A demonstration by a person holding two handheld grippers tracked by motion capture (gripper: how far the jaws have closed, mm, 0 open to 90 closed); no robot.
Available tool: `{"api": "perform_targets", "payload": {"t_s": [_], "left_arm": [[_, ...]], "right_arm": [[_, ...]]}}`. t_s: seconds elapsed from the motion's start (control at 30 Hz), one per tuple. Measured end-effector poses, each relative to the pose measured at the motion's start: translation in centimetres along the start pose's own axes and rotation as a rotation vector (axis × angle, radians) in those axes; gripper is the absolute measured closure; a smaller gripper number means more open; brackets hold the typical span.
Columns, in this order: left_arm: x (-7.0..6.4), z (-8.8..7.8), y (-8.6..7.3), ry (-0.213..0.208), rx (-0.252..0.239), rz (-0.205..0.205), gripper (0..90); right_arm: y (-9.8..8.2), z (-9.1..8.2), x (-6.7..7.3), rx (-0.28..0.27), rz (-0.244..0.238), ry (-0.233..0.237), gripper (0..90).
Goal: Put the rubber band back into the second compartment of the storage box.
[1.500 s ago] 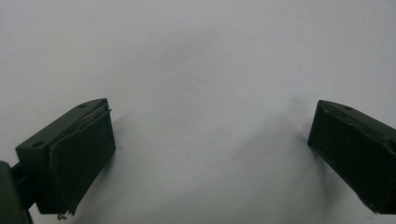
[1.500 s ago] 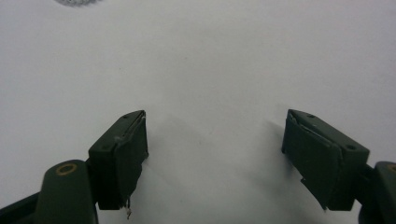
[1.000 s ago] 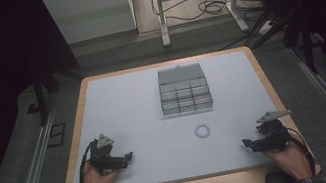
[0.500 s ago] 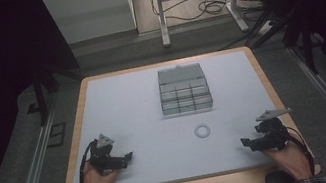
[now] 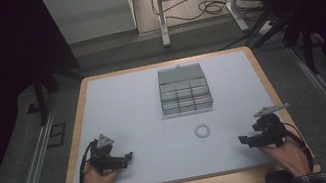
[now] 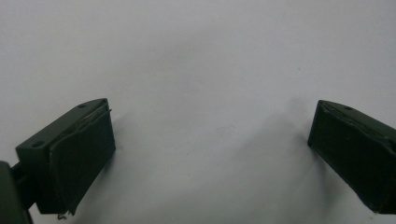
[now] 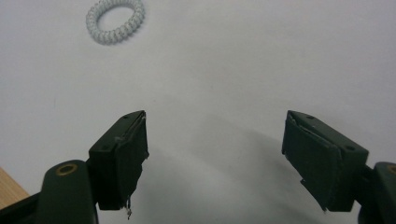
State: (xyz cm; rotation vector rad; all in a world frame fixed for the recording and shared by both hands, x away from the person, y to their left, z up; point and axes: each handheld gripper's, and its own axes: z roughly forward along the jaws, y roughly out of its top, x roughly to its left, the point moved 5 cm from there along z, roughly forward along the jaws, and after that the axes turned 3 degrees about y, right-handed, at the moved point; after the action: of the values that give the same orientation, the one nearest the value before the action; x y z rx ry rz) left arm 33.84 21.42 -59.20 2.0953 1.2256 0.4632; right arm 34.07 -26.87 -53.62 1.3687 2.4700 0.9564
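1. Nothing on the worktop [image 5: 128, 107] has shifted since the earlier high-view frames: both my hands sit where they were, and the white coil ring [image 5: 202, 130] and the compartment box [image 5: 184, 89] lie just as before.

2. High view: taking the coil ring as my landmark, it lies flat on the white worktop, on my side of the grey compartment box and clear of it. My left gripper [image 5: 124, 157] rests well off to the ring's left, slightly nearer to me, its jaws pointing toward the ring. My right gripper [image 5: 243, 140] is nearer the ring, to its right and also a little closer to my edge, jaws aimed back toward it. Neither gripper touches the ring. My left hand [image 5: 96, 179] and right hand [image 5: 283, 151] come in over the wooden front edge.

3. Left gripper view: my left gripper [image 6: 210, 154] has its jaws standing wide apart, with bare white worktop between them.

4. Right gripper view: my right gripper [image 7: 215, 158] likewise holds its jaws well apart, with bare surface in the gap. The coil ring [image 7: 115, 20] lies beyond the jaws, ahead and off to the left of the left-hand jaw, apart from both. A sliver of the worktop's wooden edge [image 7: 9, 189] shows at the lower left.
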Motion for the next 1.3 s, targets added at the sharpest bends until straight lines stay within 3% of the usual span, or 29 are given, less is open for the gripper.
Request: {"api": "perform_targets", "payload": {"t_s": [0.4, 0.9, 1.3], "left_arm": [[0.0, 0.0, 0.0, 0.0, 0.0, 0.0, 0.4], [0.0, 0.0, 0.0, -0.001, 0.0, 0.0, 0.4], [0.0, 0.0, 0.0, -0.002, 0.0, -0.002, 0.4]], "right_arm": [[0.9, 1.1, 0.7, 0.087, -0.057, -0.019, 27.0], [2.5, 2.2, 1.3, 0.129, -0.064, 0.0, 31.4], [3.8, 2.9, 1.5, 0.201, -0.115, -0.012, 38.3]]}}
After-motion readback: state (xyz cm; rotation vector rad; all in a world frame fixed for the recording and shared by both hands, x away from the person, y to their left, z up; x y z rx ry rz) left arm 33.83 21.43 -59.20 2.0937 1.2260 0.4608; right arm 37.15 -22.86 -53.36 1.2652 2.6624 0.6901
